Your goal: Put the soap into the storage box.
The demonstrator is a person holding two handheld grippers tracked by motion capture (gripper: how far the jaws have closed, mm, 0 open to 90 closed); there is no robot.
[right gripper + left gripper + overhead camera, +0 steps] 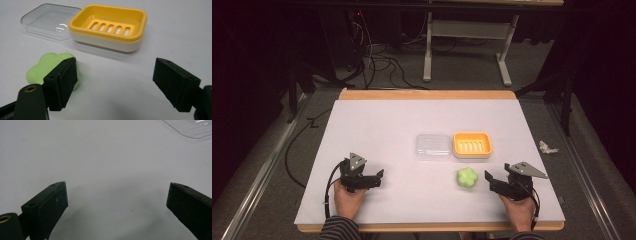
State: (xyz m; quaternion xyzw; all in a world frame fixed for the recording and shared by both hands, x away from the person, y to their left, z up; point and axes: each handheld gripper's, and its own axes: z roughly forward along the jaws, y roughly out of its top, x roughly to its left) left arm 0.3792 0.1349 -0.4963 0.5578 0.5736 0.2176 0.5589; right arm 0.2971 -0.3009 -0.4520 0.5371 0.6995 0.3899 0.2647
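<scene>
A pale green, flower-shaped bar of soap lay on the white table top, just in front of a yellow soap dish with a slotted tray and a cream-white base. Touching the dish on its left side sat a clear plastic lid, rim up. The right gripper, held in a person's hand at the near right edge of the table, pointed toward the soap from the right and stood just beside it without touching. Its jaws were parted with nothing between them; in the right gripper view the soap lay outside the gap, partly hidden behind the left-hand jaw, while the dish and the lid stood beyond, with bare table between the jaws and the dish. The left gripper, well apart on the near left side, rested low over the bare table with its jaws spread wide and empty, aimed toward the middle. In the left gripper view a corner of the clear lid showed far off. Cables and a grey table frame lay on the dark floor behind the table, and a crumpled white scrap sat off its right edge.
</scene>
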